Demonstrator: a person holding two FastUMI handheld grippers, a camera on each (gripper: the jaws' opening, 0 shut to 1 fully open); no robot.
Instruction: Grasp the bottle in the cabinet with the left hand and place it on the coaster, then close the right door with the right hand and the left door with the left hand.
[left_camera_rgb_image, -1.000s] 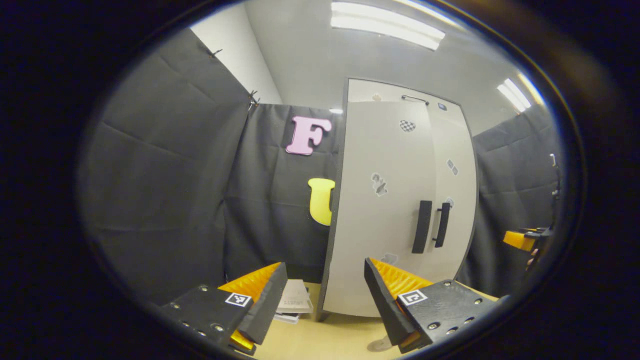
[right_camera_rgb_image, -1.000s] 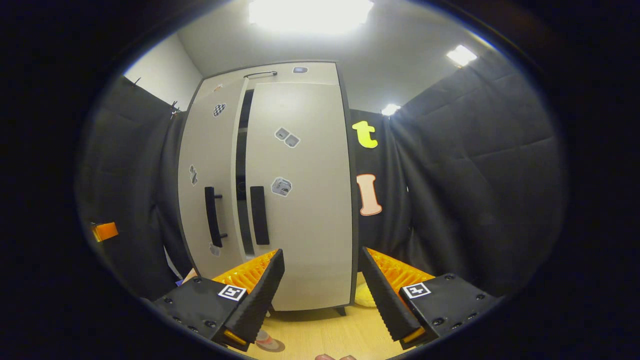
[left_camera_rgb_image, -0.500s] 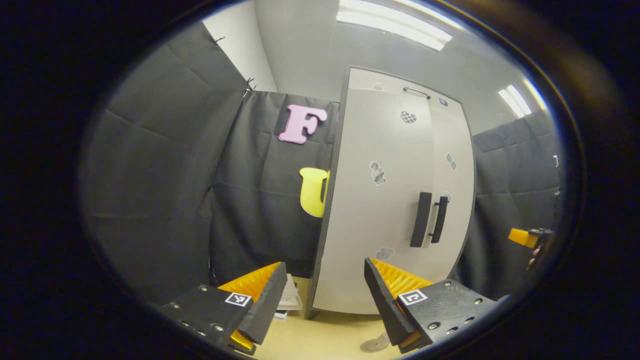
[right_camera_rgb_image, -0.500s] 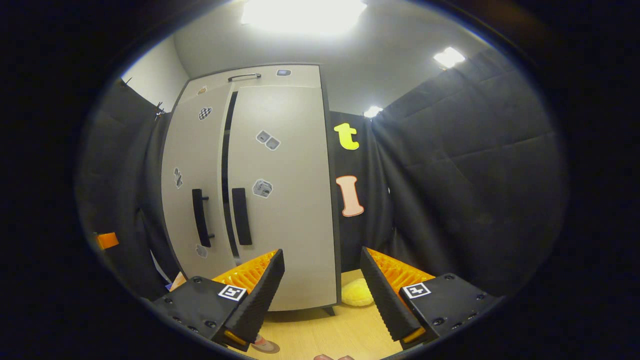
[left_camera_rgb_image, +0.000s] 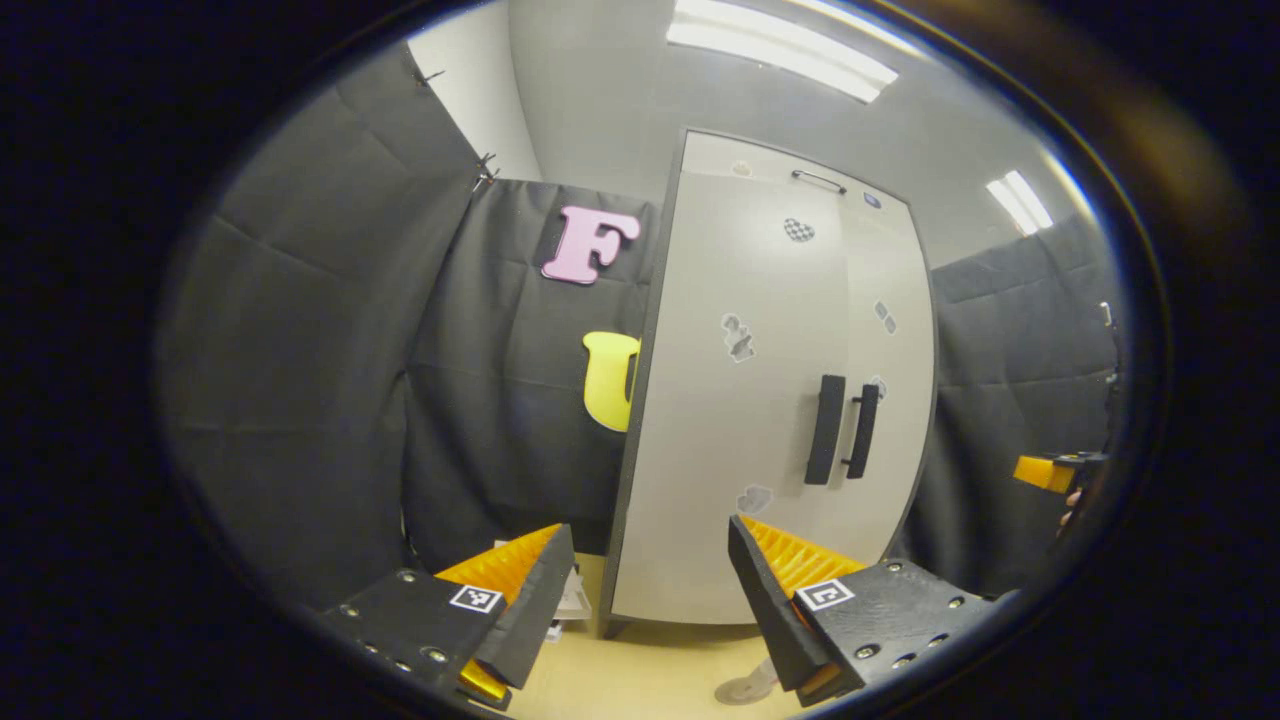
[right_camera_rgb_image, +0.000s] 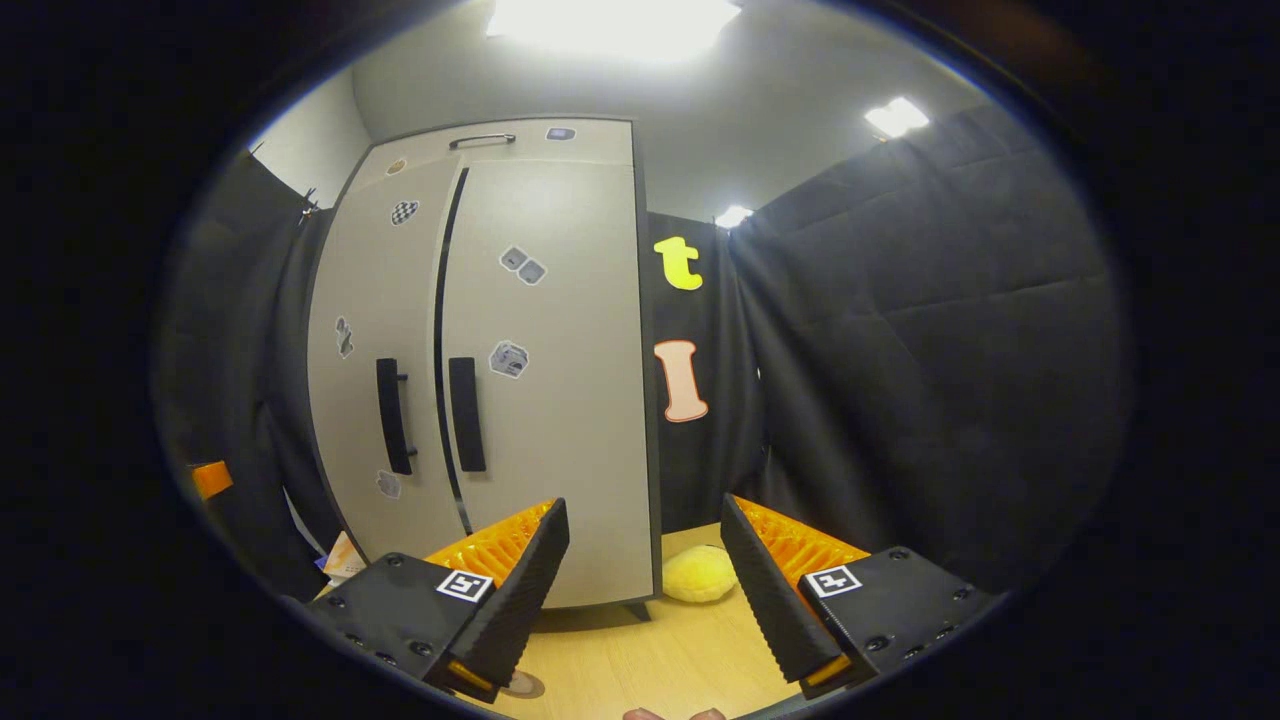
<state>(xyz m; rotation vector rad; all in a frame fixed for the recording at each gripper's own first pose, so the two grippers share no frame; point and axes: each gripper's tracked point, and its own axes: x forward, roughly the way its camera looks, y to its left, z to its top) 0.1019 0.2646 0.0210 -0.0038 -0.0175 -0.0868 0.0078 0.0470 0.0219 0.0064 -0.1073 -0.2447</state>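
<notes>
Both cabinet doors (right_camera_rgb_image: 480, 360) stood nearly flush, a thin dark seam between them. The left tongs (left_camera_rgb_image: 650, 590) and right tongs (right_camera_rgb_image: 645, 575) hung spread and empty, off the handles. The bottle's base (left_camera_rgb_image: 745, 688) showed near the surface's front edge.

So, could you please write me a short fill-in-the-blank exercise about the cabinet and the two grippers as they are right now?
1. Both doors of the cabinet are ____.
2. The left gripper and the right gripper each have their fingers spread ____, holding nothing.
3. In the right gripper view, a soft ____ object lies on the table beside the cabinet's lower right corner.
4. The two dark handles on the doors run ____.

Missing words: shut; open; yellow; vertically
</notes>
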